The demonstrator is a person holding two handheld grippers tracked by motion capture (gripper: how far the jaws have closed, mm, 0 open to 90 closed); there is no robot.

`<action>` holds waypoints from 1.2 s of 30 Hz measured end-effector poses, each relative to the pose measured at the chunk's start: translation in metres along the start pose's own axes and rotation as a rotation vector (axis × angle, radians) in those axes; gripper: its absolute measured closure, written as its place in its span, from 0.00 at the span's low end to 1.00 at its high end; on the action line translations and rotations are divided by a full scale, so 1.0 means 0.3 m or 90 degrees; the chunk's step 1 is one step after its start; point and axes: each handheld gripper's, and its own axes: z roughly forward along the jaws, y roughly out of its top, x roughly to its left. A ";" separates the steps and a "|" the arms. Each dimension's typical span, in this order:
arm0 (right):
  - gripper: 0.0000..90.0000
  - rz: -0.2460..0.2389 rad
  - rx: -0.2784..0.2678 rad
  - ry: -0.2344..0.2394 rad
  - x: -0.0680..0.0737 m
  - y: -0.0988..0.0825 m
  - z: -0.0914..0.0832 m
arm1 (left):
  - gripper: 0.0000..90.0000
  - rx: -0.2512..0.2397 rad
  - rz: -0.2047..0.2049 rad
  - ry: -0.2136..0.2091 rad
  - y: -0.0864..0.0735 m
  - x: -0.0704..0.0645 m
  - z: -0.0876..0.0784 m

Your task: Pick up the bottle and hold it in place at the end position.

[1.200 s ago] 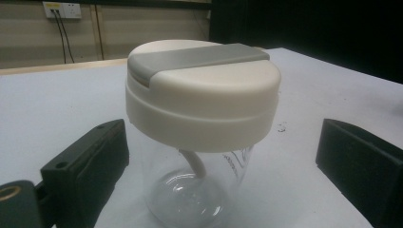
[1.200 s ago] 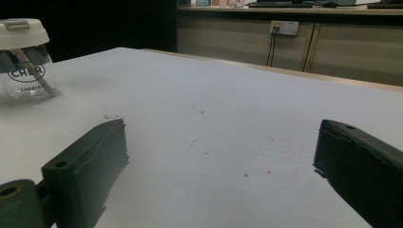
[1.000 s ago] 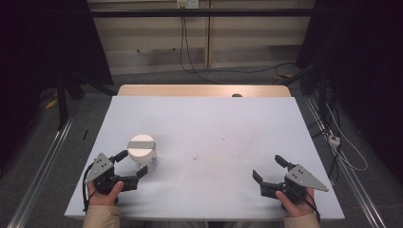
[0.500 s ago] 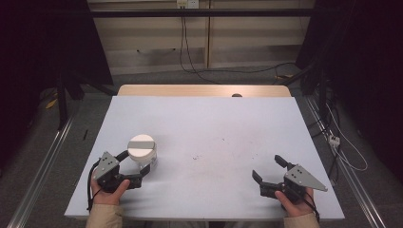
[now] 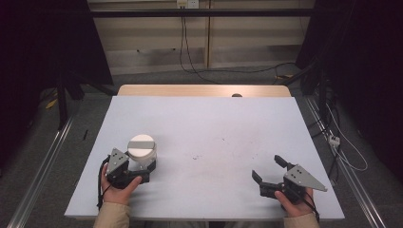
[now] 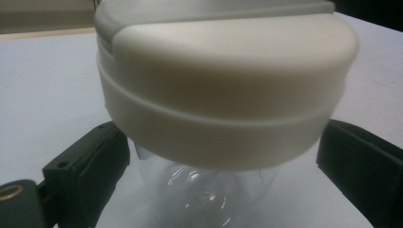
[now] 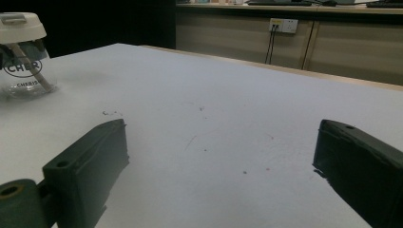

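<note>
A clear jar (image 5: 141, 147) with a white lid stands upright on the white table (image 5: 214, 123) near its front left. My left gripper (image 5: 142, 162) sits just behind it, held by a hand, and is open. In the left gripper view the lid (image 6: 223, 95) looms close, with one black jaw on each side of the clear body and a small gap at both. My right gripper (image 5: 266, 167) rests open near the front right edge, nothing between its jaws (image 7: 221, 142). The right gripper view has the jar (image 7: 23, 57) far off at the left.
A wooden strip (image 5: 204, 90) runs along the table's far edge. Cables (image 5: 190, 52) hang down a cabinet front behind it. Metal floor rails (image 5: 38, 161) run along both sides. Faint scuff marks (image 5: 197, 156) dot the table top.
My left gripper has slid to the right, so that its jaws now stand on either side of the jar. The jar and my right gripper have stayed put.
</note>
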 end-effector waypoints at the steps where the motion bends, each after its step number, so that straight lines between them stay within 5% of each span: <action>1: 0.04 0.000 0.000 0.002 0.001 0.000 0.001 | 0.04 0.001 0.000 0.007 0.001 -0.001 0.004; 6: 0.04 0.001 0.002 0.002 0.000 -0.001 0.002 | 0.05 0.003 -0.019 0.025 0.002 -0.006 0.027; 20: 0.04 -0.001 0.003 0.005 0.000 -0.001 0.008 | 0.09 0.003 -0.002 0.062 0.017 -0.037 0.081; 36: 0.04 -0.005 0.005 0.005 -0.002 -0.001 0.010 | 0.18 -0.017 -0.001 0.051 0.019 -0.019 0.091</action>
